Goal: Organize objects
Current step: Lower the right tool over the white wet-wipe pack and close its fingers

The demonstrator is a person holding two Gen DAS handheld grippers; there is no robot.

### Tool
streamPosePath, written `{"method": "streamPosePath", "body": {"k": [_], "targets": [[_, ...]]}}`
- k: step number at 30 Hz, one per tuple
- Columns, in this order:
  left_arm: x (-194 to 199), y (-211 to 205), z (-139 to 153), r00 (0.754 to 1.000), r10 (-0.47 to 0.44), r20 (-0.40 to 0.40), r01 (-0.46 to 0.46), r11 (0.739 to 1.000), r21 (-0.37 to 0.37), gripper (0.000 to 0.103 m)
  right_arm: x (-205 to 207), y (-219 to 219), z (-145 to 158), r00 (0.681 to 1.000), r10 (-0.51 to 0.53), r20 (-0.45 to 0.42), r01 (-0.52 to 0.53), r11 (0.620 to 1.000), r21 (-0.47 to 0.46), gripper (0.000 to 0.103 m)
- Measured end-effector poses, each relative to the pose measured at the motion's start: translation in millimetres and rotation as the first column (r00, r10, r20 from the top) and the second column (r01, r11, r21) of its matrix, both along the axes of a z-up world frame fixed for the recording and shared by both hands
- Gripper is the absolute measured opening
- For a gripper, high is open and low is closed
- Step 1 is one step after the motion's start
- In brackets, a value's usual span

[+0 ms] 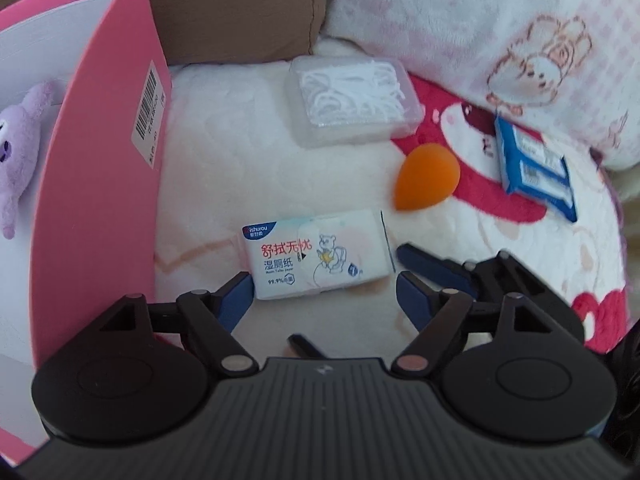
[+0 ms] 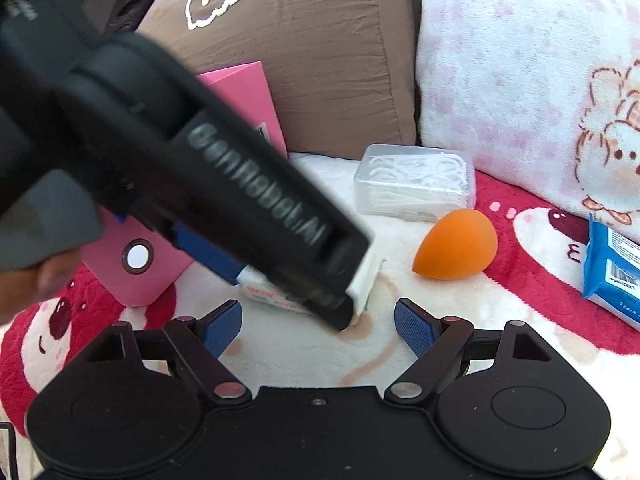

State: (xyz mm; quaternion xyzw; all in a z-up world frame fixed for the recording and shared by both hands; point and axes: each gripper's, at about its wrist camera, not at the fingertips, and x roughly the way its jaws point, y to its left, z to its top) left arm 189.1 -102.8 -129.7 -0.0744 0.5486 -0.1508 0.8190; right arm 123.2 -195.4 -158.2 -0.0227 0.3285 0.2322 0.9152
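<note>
Soft white plastic wraps the wet-wipe pack, which lies flat on the fleecy blanket just ahead of the left gripper, its blue pads spread wide either side and gripping nothing; the right gripper is likewise splayed and empty, hovering close behind. Trouble is likeliest from crowding — the two tools sit nearly on top of each other, so a closing pad could strike its neighbour; the slack wrapper may also crumple or slide on the pile, and a low scoop could snag the blanket. Beside it stands the pink box, a purple plush inside. Printed text reads "ishurou", "湿厕纸" and "99.9%"; the box's barcode label is too small to read.
</note>
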Motion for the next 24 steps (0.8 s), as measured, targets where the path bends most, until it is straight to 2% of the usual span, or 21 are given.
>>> {"method": "streamPosePath", "body": {"k": [4, 7, 9, 14, 18, 22, 24], "targets": [[4, 8, 3, 1.0, 0.013, 0.002, -0.013, 0.998, -0.068, 0.076, -2, 2, 0, 1.0, 0.014, 0.005, -0.014, 1.0, 0.003, 0.087], [3, 8, 6, 1.0, 0.0, 0.003, 0.001, 0.996, -0.088, 0.067, -6, 2, 1, 1.0, 0.02, 0.009, -0.02, 1.0, -0.006, 0.088], [4, 8, 7, 1.0, 0.001, -0.017, -0.003, 0.993, -0.121, 0.067, -9, -1, 3, 1.0, 0.029, 0.012, -0.029, 0.999, -0.022, 0.088], [5, 2, 10, 0.997, -0.028, -0.071, 0.012, 0.977, -0.215, 0.067, -20, -24, 5, 0.999, 0.002, -0.035, -0.002, 1.0, 0.022, 0.089], [5, -6, 13, 0.997, -0.056, -0.058, 0.044, 0.979, -0.198, 0.065, -23, -28, 8, 0.999, -0.006, -0.047, 0.006, 1.0, -0.004, 0.088], [7, -5, 13, 1.0, -0.006, 0.007, 0.006, 0.993, -0.117, 0.065, -18, -26, 7, 0.996, -0.065, -0.066, 0.065, 0.998, -0.001, 0.087], [12, -5, 7, 1.0, -0.005, 0.018, 0.007, 0.994, -0.105, 0.063, -16, -22, 5, 0.995, -0.082, -0.058, 0.081, 0.996, -0.024, 0.087]]}}
